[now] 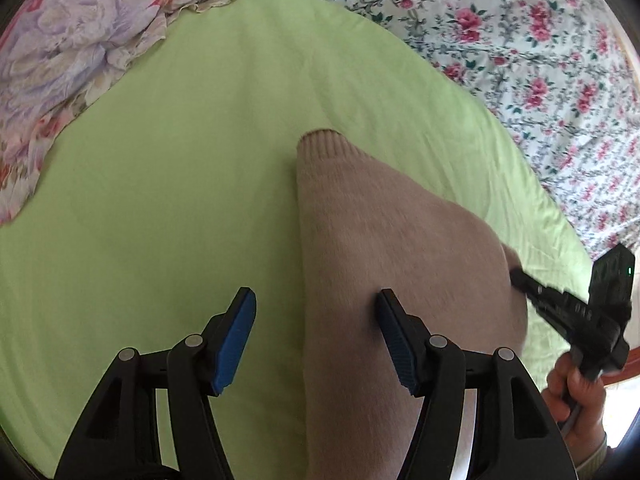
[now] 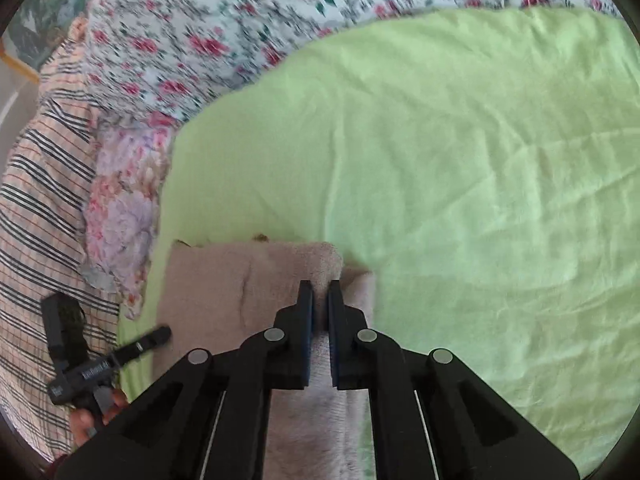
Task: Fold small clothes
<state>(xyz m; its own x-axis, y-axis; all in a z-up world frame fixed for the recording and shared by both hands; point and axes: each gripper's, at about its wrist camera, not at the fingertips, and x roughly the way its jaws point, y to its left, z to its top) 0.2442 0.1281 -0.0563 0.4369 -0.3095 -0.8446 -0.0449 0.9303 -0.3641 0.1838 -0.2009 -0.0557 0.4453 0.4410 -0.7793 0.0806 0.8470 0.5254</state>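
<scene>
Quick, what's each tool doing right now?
Left tool: open, holding nothing, straddling an edge of the beige knitted sweater.
Right tool: closed on a fold of that sweater.

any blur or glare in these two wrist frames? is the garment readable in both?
Left wrist: daylight is soft with no glare; the beige sweater is sharp enough to show its ribbed cuff, and fisheye bends the green sheet. Right wrist: the floral bedding at top is motion-smeared, the right tongs are crisp and pinched on the sweater, with strong fisheye vignetting at the corners.

A home bedroom: a bed with a green sheet (image 2: 460,160), a floral quilt (image 1: 520,40) and a striped blanket (image 2: 44,200).
</scene>
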